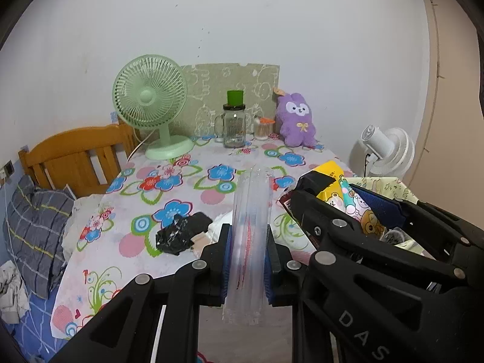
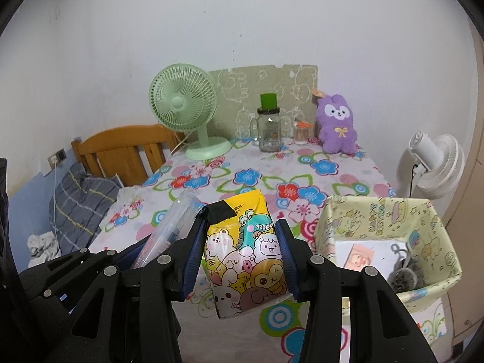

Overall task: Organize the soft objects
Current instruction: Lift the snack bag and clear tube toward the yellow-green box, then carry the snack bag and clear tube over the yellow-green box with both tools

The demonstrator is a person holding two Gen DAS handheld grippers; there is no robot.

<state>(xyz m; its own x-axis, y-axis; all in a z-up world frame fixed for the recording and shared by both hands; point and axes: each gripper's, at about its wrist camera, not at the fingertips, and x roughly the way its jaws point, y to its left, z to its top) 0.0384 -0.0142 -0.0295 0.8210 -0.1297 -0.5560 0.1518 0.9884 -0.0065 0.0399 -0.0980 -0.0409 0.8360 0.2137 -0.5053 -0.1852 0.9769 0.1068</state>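
Note:
My left gripper (image 1: 249,260) is shut on a clear plastic packet (image 1: 251,236) with red print, held upright above the floral table; the packet also shows in the right wrist view (image 2: 169,230). My right gripper (image 2: 240,260) is shut on a yellow cartoon-print pouch (image 2: 242,254), held just left of the pale yellow patterned box (image 2: 375,211). The pouch also shows in the left wrist view (image 1: 341,193) between the right gripper's fingers (image 1: 378,208). A crumpled black bag (image 1: 181,233) lies on the table with white tissue beside it. A purple plush rabbit (image 2: 335,127) sits at the far right of the table.
A green desk fan (image 2: 187,112), a glass jar with a green lid (image 2: 269,127) and a small cup of swabs (image 2: 301,133) stand along the back. The box holds papers and grey items (image 2: 402,269). A white fan (image 2: 435,163) stands right; a bed with wooden headboard (image 2: 121,148) left.

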